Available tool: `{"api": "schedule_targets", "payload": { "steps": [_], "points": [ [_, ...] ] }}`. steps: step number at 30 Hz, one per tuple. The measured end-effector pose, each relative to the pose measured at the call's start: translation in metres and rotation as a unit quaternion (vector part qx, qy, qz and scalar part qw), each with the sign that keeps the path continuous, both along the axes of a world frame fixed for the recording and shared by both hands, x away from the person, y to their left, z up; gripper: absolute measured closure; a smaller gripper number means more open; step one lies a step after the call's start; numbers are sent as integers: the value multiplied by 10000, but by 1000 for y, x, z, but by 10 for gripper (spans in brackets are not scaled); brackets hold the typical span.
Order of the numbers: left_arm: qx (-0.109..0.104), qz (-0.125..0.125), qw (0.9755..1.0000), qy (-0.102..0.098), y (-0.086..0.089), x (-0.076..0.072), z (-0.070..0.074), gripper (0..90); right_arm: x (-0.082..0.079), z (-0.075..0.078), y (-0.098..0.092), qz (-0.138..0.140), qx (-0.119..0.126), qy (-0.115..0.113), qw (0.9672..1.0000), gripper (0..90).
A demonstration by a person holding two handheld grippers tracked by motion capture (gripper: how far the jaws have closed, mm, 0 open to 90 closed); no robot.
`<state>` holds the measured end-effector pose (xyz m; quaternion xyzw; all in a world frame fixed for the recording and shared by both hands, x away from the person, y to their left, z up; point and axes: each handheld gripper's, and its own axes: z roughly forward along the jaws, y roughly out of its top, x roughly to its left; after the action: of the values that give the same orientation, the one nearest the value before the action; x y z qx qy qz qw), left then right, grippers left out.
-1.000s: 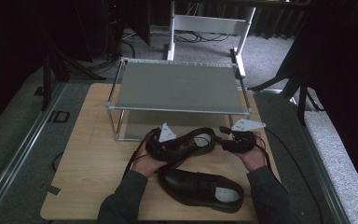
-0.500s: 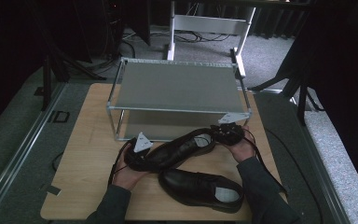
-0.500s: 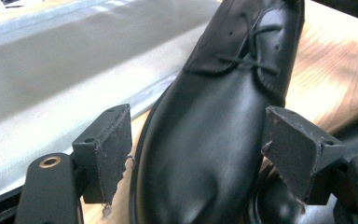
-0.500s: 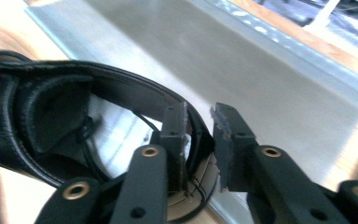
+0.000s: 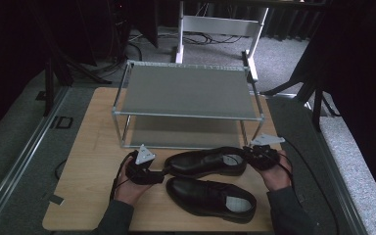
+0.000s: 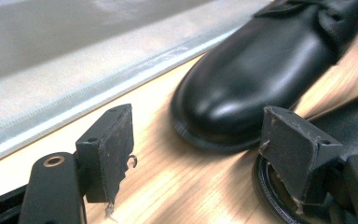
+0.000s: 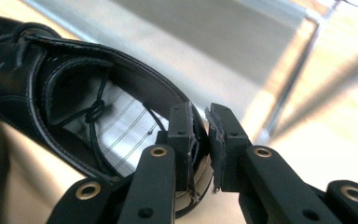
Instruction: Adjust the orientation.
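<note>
Two black leather lace-up shoes lay before the grey two-tier metal rack, unshelved; right gripper pinched the rear shoe's heel collar, left gripper gaped.

We see two glossy black shoes on the pale wood-grain table; the far shoe's insole is white with thin dark stripes. The rack has grey shelves in a silver frame. Both grippers' jaws are black, with brass-coloured rivets.
</note>
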<state>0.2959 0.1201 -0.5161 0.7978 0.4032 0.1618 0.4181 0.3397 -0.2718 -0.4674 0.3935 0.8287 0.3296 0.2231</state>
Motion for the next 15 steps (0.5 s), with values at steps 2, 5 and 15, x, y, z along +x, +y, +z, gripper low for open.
{"api": "schedule_targets", "payload": {
  "steps": [2, 5, 15],
  "points": [
    [-3, -14, 10000, 15, -2, 0, -2, 264, -17, 1, -14, -179, 77, 102, 9998, 791],
    [3, -22, 10000, 40, -4, 0, -3, 264, -34, 3, -27, -270, 204, 142, 9993, 785],
    [-28, -110, 9999, 90, -12, -3, -7, 284, -55, 3, -36, -351, 426, 282, 9981, 828]
  ]
}}
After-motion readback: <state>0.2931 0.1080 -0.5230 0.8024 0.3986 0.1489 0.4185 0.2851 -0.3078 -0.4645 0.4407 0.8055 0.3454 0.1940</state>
